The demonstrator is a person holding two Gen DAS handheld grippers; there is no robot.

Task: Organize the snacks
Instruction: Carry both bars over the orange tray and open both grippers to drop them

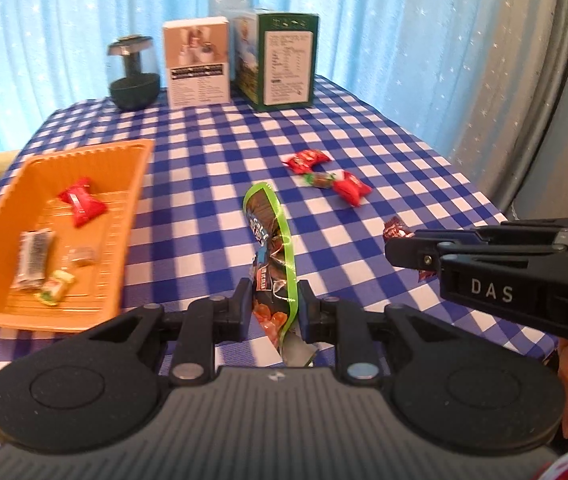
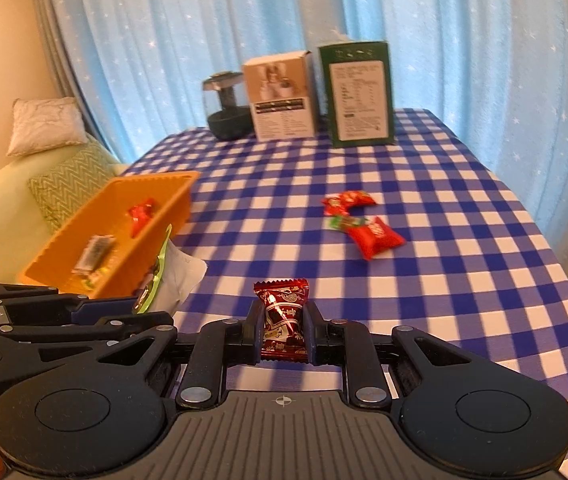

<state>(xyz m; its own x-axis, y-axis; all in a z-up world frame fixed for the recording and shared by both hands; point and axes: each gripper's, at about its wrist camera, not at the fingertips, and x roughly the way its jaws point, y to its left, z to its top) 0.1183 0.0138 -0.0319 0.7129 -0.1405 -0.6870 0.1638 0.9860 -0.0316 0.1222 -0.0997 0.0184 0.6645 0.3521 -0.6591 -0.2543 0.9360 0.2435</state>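
My left gripper (image 1: pixel 274 308) is shut on a long green-edged snack packet (image 1: pixel 270 240) and holds it up just right of the orange tray (image 1: pixel 132 216). The tray holds a red candy (image 1: pixel 82 202), a silver bar (image 1: pixel 34 258) and small sweets. My right gripper (image 2: pixel 284 330) is shut on a dark red candy (image 2: pixel 284 320) above the checked tablecloth; it also shows in the left wrist view (image 1: pixel 411 254). Three loose candies lie mid-table: a red one (image 2: pixel 347 202), a green-red one (image 2: pixel 343 222) and a bigger red one (image 2: pixel 375 236).
A white box (image 1: pixel 198 64), a green box (image 1: pixel 280 60) and a dark glass jar (image 1: pixel 134 74) stand along the table's far edge before blue curtains. A green sofa with cushions (image 2: pixel 48 184) is left of the table. The table's right edge drops off near the curtain.
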